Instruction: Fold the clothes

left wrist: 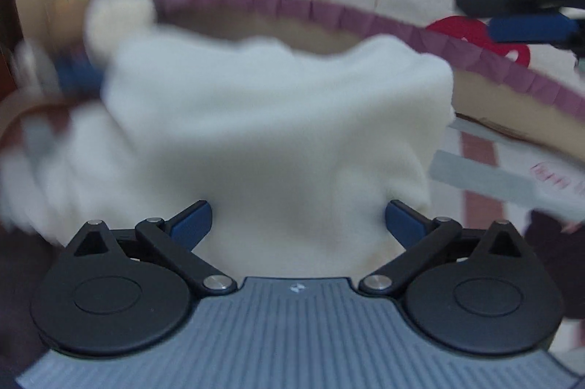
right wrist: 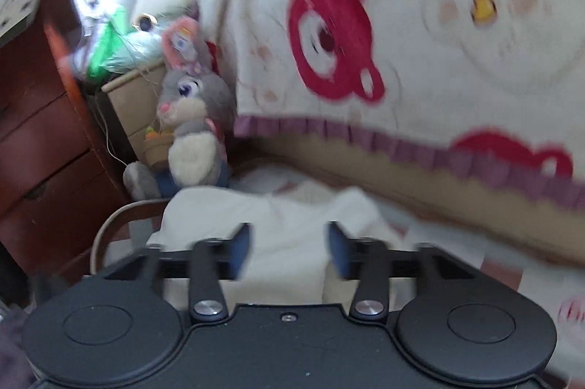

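A white fleece garment (left wrist: 278,133) lies folded into a thick block, filling the middle of the left wrist view. My left gripper (left wrist: 298,224) hovers over its near edge with the blue pads spread wide and not pressing the cloth. The right gripper (left wrist: 475,14) shows at the upper right of that view, off beyond the garment's right corner. In the right wrist view the same garment (right wrist: 270,210) lies below and ahead of my right gripper (right wrist: 290,250). Its jaws are open with nothing gripped. Both views are blurred.
A cream quilt with red bear prints (right wrist: 365,41) and a purple ruffled border (left wrist: 329,8) rises behind the garment. A grey plush rabbit (right wrist: 193,118) sits at the back left, beside a cardboard box (right wrist: 131,96) and brown wooden drawers (right wrist: 44,140).
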### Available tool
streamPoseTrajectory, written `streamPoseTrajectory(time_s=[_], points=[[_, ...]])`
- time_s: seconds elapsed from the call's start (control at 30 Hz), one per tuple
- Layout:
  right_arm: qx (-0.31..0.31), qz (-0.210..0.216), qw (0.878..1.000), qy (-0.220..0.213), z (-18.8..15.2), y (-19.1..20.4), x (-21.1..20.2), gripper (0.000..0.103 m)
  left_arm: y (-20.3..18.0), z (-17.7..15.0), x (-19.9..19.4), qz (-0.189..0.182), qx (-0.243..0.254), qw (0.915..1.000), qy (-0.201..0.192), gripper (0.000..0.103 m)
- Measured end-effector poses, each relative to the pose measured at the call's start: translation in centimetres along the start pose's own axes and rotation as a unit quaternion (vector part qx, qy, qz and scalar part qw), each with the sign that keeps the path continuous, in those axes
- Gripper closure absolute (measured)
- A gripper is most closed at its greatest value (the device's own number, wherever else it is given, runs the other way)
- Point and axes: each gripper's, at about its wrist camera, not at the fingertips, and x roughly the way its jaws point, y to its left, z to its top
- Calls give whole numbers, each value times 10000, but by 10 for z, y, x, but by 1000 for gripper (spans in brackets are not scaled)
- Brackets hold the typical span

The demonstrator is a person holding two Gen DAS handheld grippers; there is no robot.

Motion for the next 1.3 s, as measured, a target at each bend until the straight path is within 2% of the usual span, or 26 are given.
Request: streamPoseTrajectory(time_s=[0.03, 0.07, 0.17, 0.2, 0.23, 0.27, 0.3, 0.33, 0.37, 0.4, 0.43, 0.47, 0.5, 0.53, 0.57, 0.63, 0.73, 0.83, 0.9, 0.97, 1.03, 1.13, 1.2, 1.27, 1.3], points=[[-182, -36, 9998, -60, -2, 4, -2, 32, 3, -1, 7, -119, -214, 9996, 158, 0], [-296, -103, 9995, -25, -3, 6, -2, 30, 6, -2, 14, -159, -329, 9989, 280, 0], [-538, -238, 9982, 85, -8, 9, -3, 24, 2, -9, 23, -84, -120, 9995, 292, 0], [-496, -260, 9984, 112, -11, 6, -4, 24, 2, -9, 23, 33, -62, 9997, 249, 5], [-450, -283, 9985, 140, -14, 4, -5, 23, 2, -9, 23, 201, -21, 9996, 188, 11], [-329, -341, 9987, 173, -17, -1, -6, 21, 2, -9, 23, 368, 20, 9992, 126, 36], [-207, -399, 9988, 209, -21, -7, -7, 21, 3, -7, 20, 498, 73, 9987, 83, 49], [-41, -467, 9985, 285, -24, -14, -7, 21, 9, -4, 14, 505, 3, 9987, -13, 56], [124, -535, 9978, 361, -27, -22, -7, 21, 21, 0, 6, 422, -246, 9986, -199, 73], [289, -602, 9968, 439, -30, -29, -7, 21, 35, 4, -6, 451, -534, 9965, -469, 78], [431, -655, 9953, 570, -33, -36, -6, 21, 49, 7, -19, 553, -808, 9922, -767, 79], [573, -705, 9934, 704, -36, -43, -6, 26, 63, 9, -32, 655, -1081, 9863, -1064, 80], [698, -685, 9913, 880, -37, -49, -4, 36, 76, 10, -42, 751, -1335, 9798, -1289, 80], [855, -601, 9890, 1044, -38, -55, -1, 57, 88, 9, -50, 846, -1577, 9728, -1474, 80], [1045, -553, 9855, 1215, -40, -61, 2, 58, 101, 8, -58, 939, -1818, 9647, -1657, 80], [1175, -479, 9830, 1329, -44, -65, 7, 59, 117, 3, -59, 1089, -2055, 9587, -1639, 80], [1348, -340, 9794, 1463, -48, -67, 15, 58, 118, 3, -50, 1256, -2032, 9608, -1405, 79], [1844, -133, 9696, 1601, -52, -71, 27, 57, 113, 7, -48, 1077, -1951, 9661, -1305, 78], [2269, -1, 9591, 1694, -56, -76, 38, 52, 110, 3, -48, 955, -1875, 9704, -1183, 75], [2730, -66, 9455, 1776, -65, -86, 54, 42, 109, -1, -48, 824, -1835, 9736, -1082, 74], [3213, -136, 9288, 1841, -76, -98, 69, 40, 109, -7, -45, 697, -1834, 9751, -1037, 72], [4145, -9, 8917, 1820, -101, -115, 88, 36, 102, -9, -47, 637, -1581, 9790, -1122, 64], [4574, 164, 8719, 1741, -114, -119, 97, 32, 99, -9, -51, 546, -1576, 9786, -1204, 60], [4689, 241, 8650, 1771, -122, -118, 108, 25, 100, -11, -57, 325, -1766, 9749, -1315, 57], [4656, 250, 8656, 1828, -123, -116, 115, 25, 103, -13, -61, 122, -1930, 9710, -1403, 50]])
